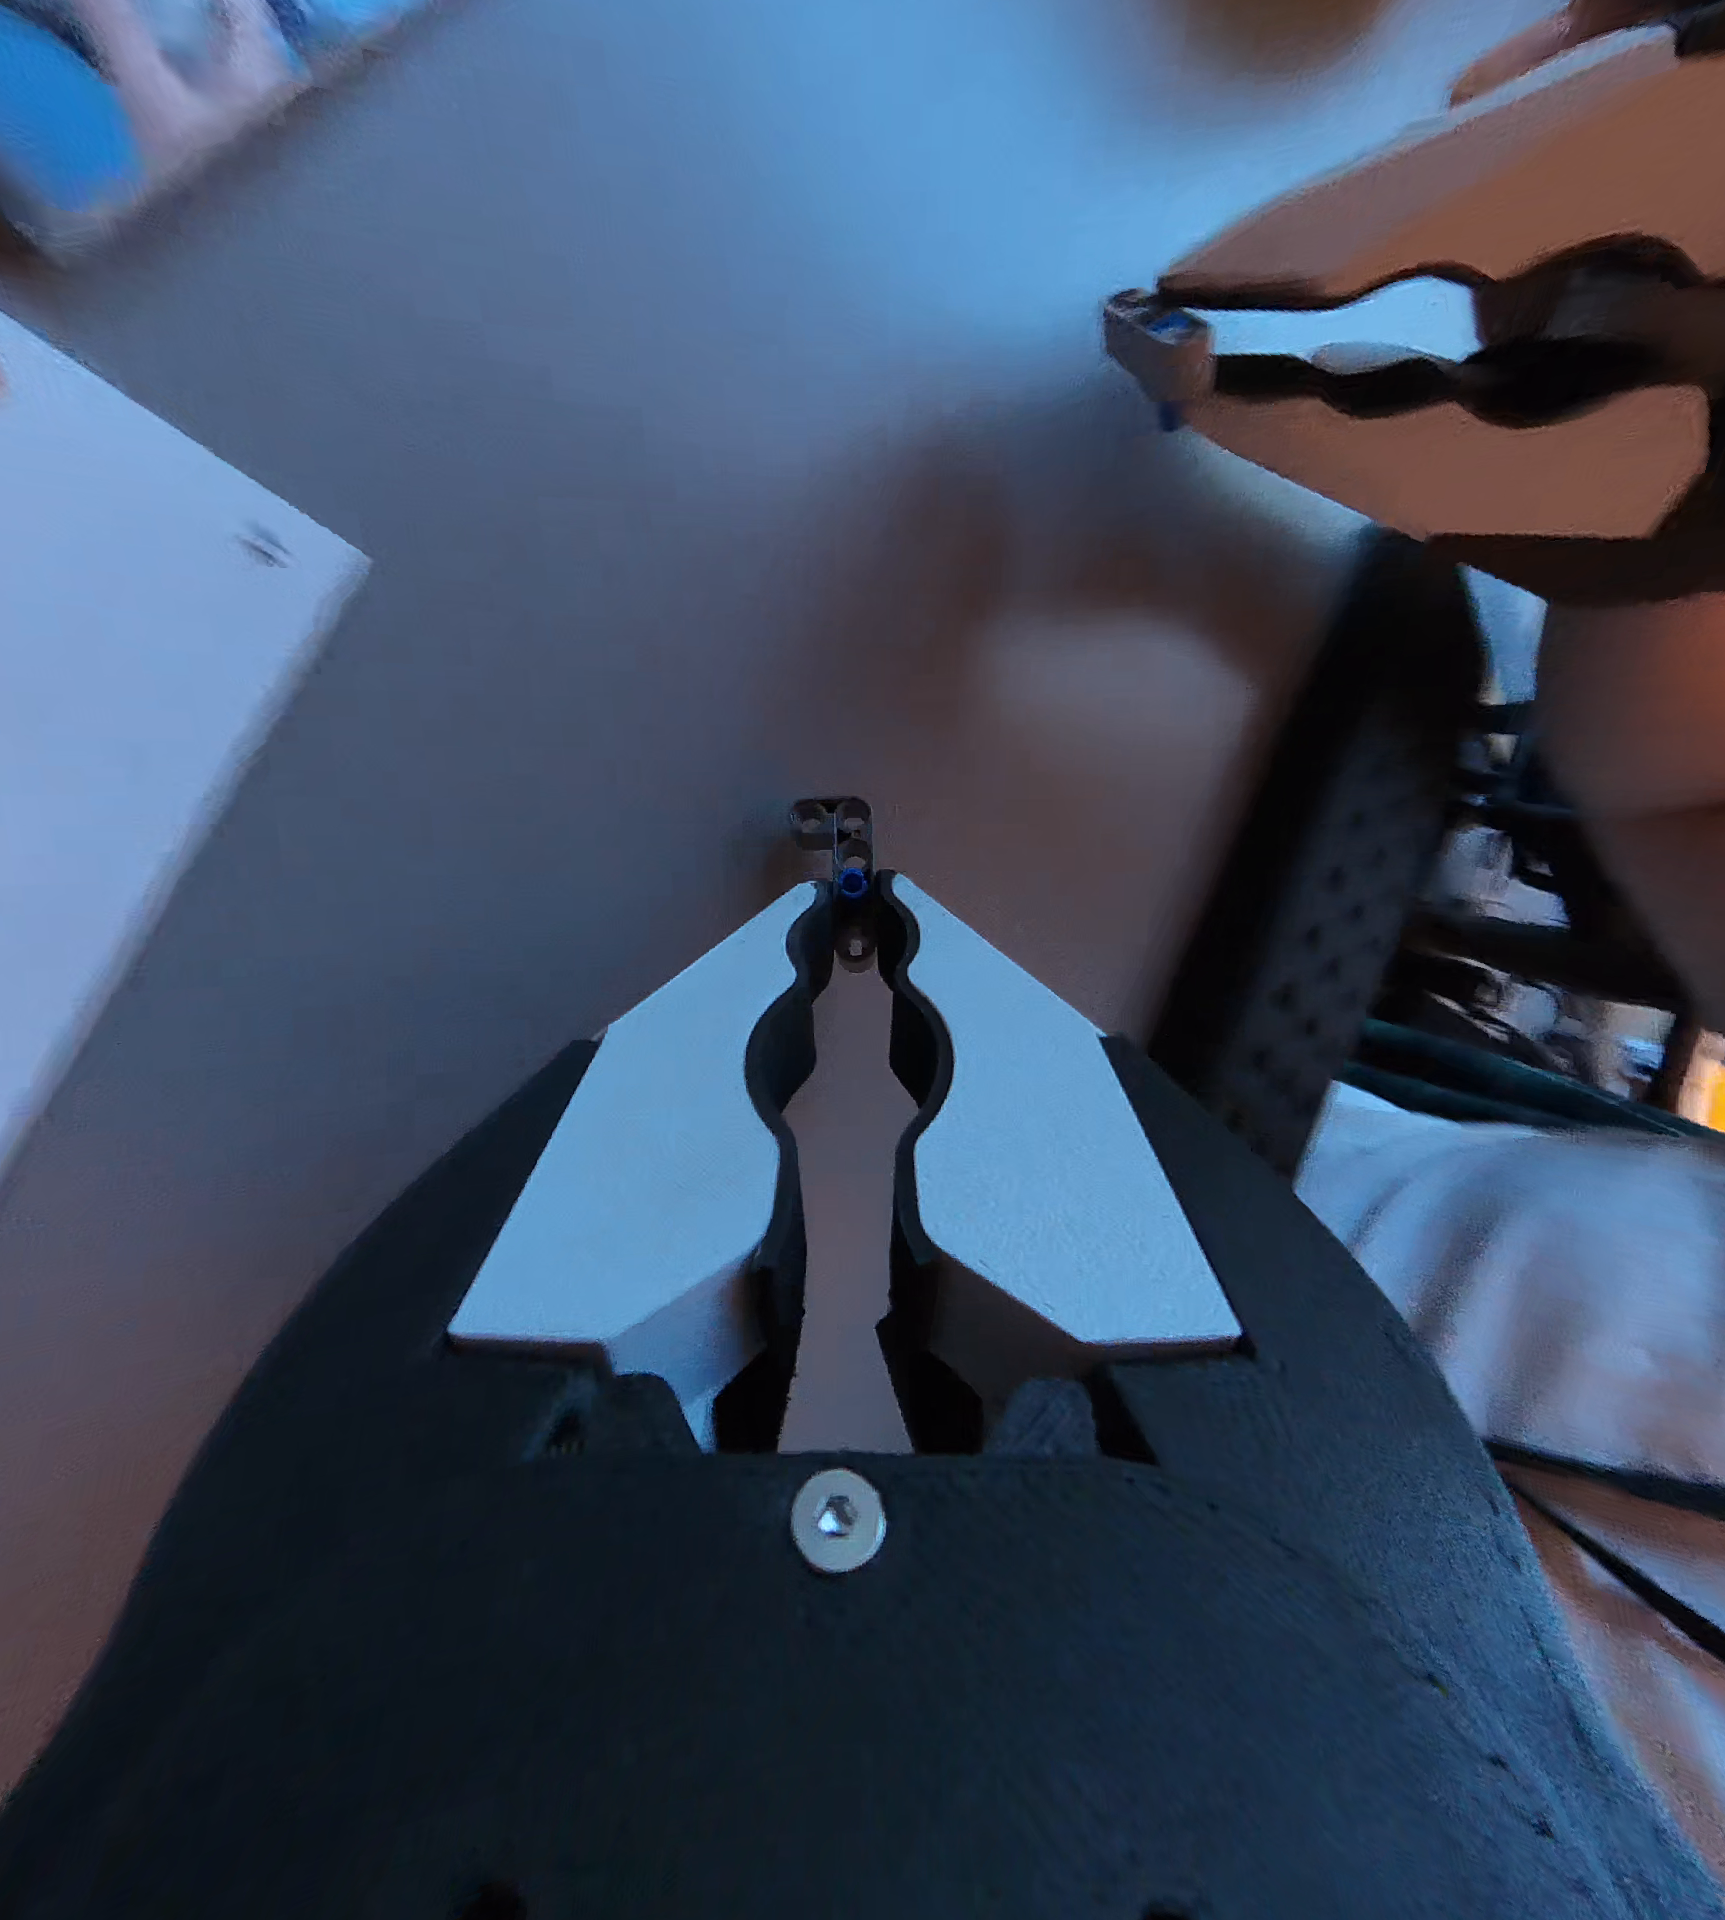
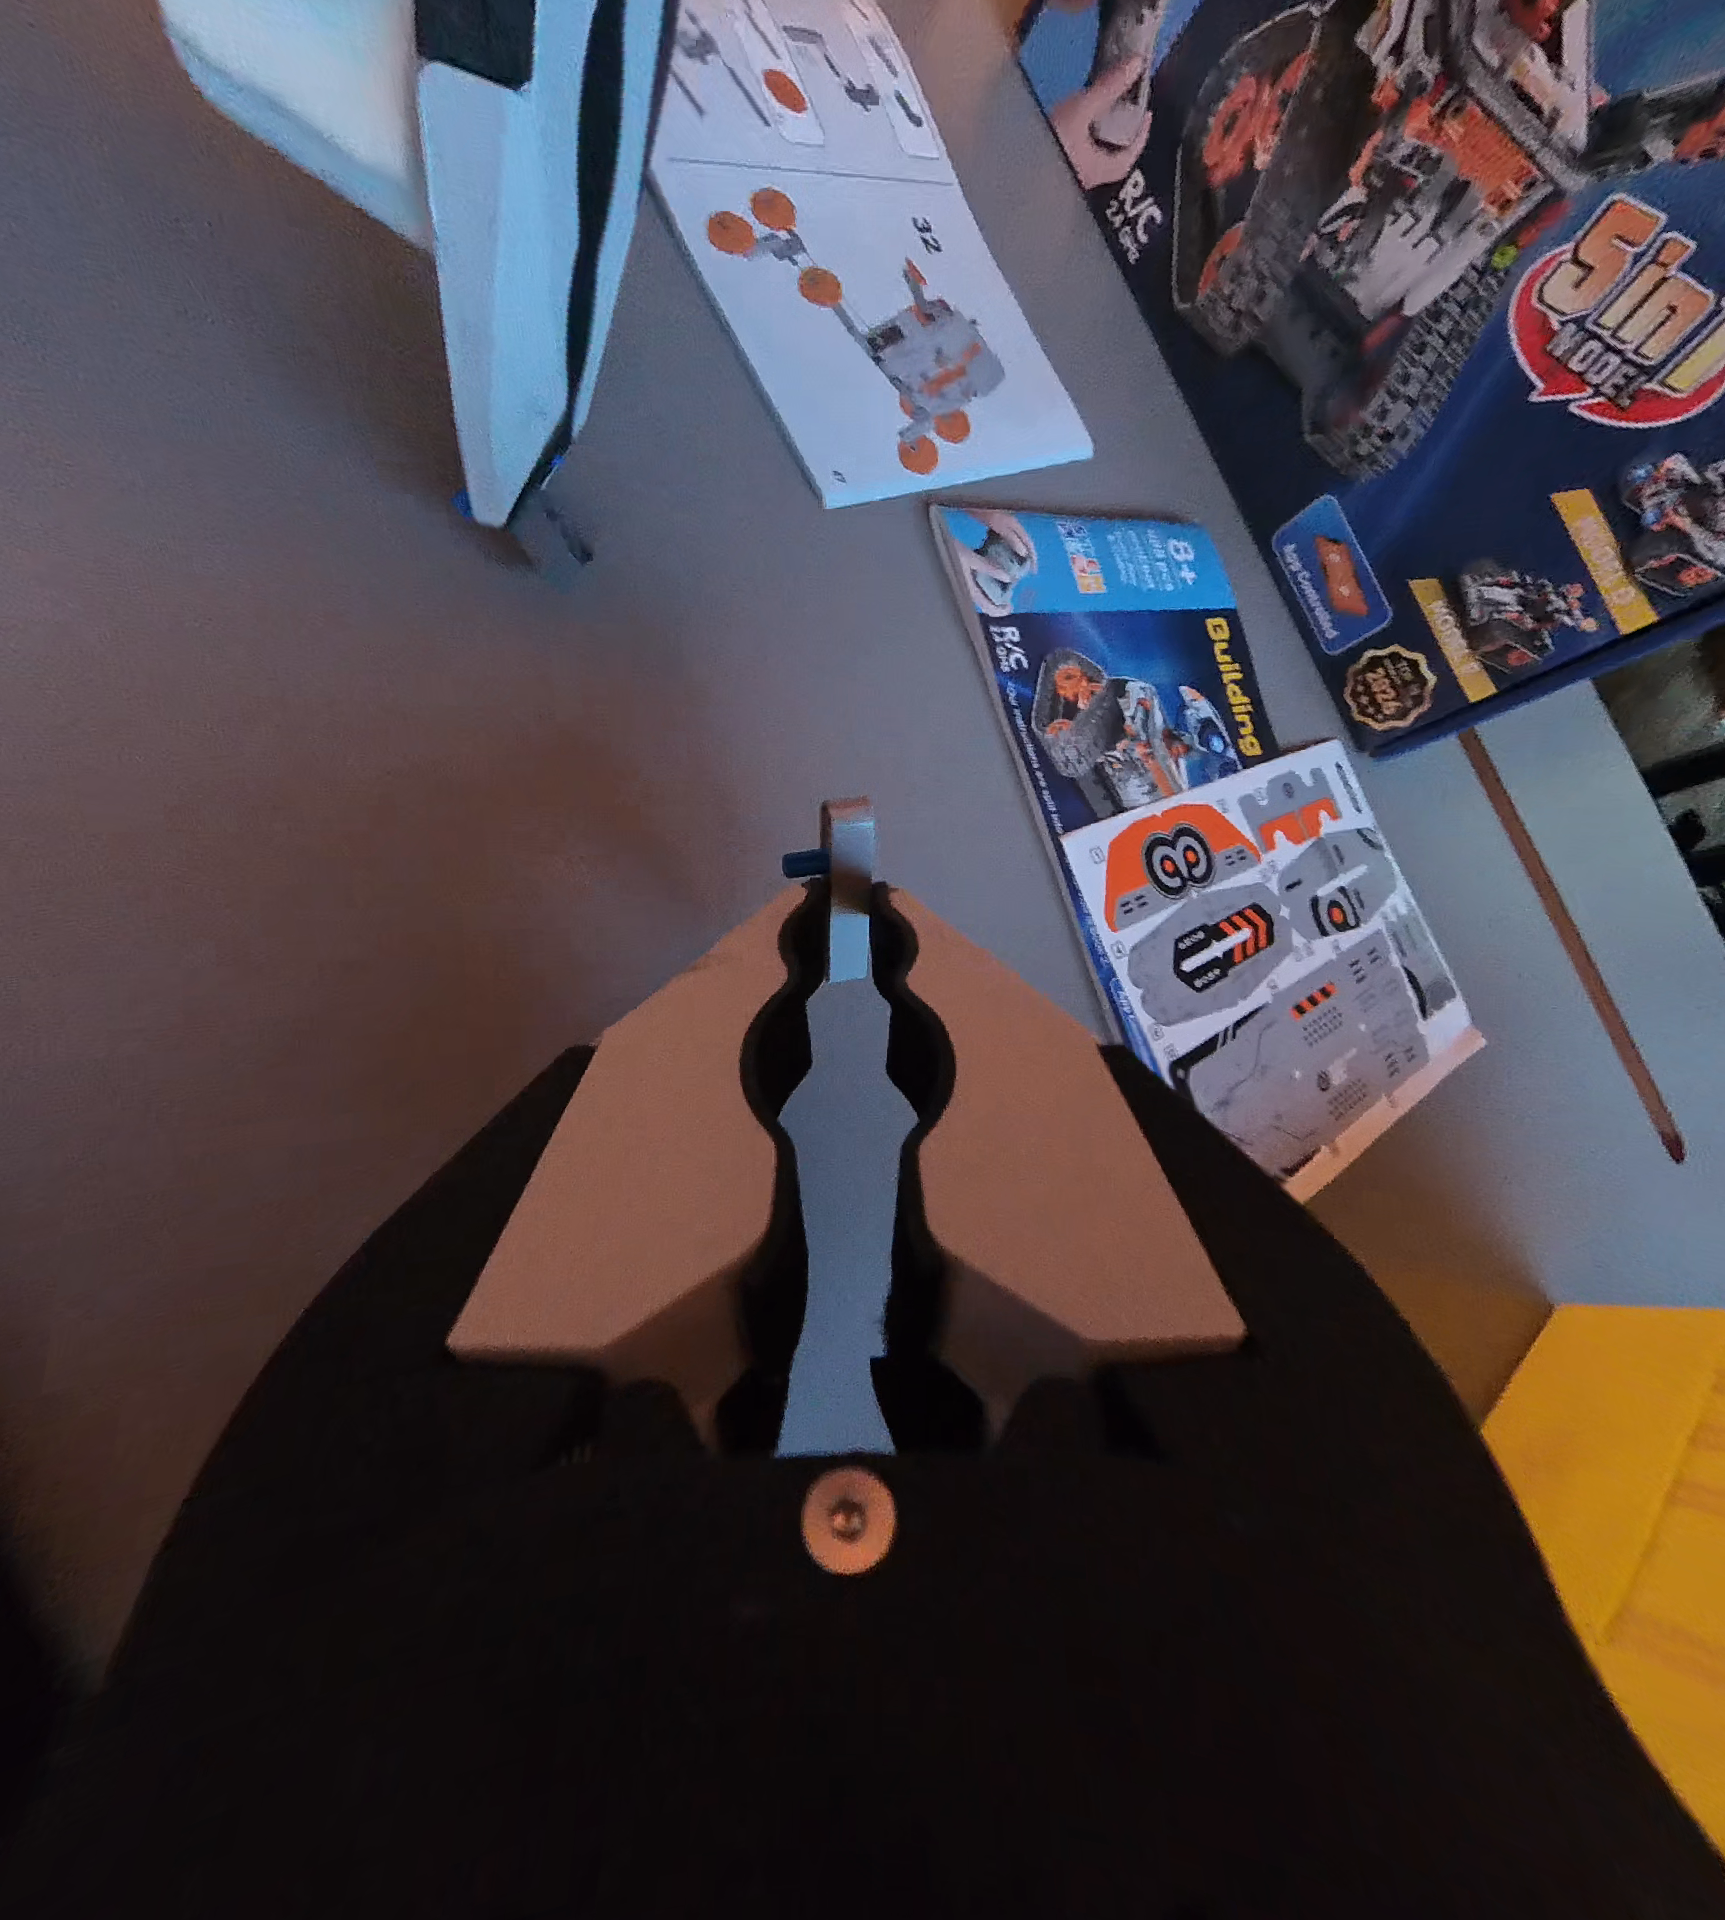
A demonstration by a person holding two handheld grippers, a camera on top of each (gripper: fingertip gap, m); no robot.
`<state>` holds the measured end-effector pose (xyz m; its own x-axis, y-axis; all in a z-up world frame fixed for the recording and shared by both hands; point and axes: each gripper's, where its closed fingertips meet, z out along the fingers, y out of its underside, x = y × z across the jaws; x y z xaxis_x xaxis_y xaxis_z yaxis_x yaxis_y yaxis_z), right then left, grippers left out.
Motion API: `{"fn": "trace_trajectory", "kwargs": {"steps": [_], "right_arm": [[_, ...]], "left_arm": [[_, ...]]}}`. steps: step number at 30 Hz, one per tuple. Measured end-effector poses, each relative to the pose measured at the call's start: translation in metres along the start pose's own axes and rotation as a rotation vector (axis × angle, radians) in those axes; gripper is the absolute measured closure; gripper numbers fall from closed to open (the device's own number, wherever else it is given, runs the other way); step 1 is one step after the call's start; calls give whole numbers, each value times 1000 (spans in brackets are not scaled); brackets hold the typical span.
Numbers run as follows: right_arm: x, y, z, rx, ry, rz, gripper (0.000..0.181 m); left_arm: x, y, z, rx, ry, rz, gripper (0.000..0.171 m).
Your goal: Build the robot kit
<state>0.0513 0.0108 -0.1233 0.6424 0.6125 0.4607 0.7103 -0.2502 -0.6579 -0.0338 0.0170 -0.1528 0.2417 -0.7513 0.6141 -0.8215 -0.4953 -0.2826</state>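
Grey angled beam with blue pin (image 1: 842, 868) pinched in left gripper (image 1: 850, 894) at frame centre; right gripper (image 2: 847, 894) clamped narrow on similar grey pinned beam (image 2: 847, 883); mid-joining by appearance, calling for careful alignment.

We hold the left gripper (image 1: 850, 904) with its white fingers (image 1: 650, 1132) converged at the tips, clamping a small part. The right gripper (image 2: 845, 914), tan fingers (image 2: 1034, 1164) likewise converged, pinches another above the tabletop.

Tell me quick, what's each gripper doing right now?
Left gripper: shut on a small dark beam piece with a blue pin.
Right gripper: shut on a grey beam piece.
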Motion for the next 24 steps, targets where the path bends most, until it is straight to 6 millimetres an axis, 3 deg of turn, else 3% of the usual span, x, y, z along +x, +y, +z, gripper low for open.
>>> {"fn": "trace_trajectory", "kwargs": {"steps": [2,5,7,10,12,13,15,16,18,24], "right_arm": [[-2,-5,-3,14,1,-1,175],[-7,-10,-8,31,-6,4,175],[-9,-15,-11,50,-4,10,175],[-6,-28,-22,103,41,30,175],[-1,-39,-32,151,107,35,175],[2,-45,-38,174,146,37,175],[3,-58,-47,219,203,30,175],[4,-62,-50,230,241,20,175],[8,-65,-53,208,316,-14,176],[13,-64,-58,132,429,-118,175]], "left_arm": [[12,4,1,26,81,-13,167],[1,13,3,50,21,5,166],[4,12,0,104,78,-18,152],[-6,8,-21,209,44,-34,120],[-13,-2,-45,341,-47,24,121],[0,-11,-57,437,-28,77,125],[52,-32,-74,645,79,235,140],[76,-39,-74,713,98,311,141],[104,-51,-66,757,56,404,142],[116,-69,-41,695,15,328,142]]}}
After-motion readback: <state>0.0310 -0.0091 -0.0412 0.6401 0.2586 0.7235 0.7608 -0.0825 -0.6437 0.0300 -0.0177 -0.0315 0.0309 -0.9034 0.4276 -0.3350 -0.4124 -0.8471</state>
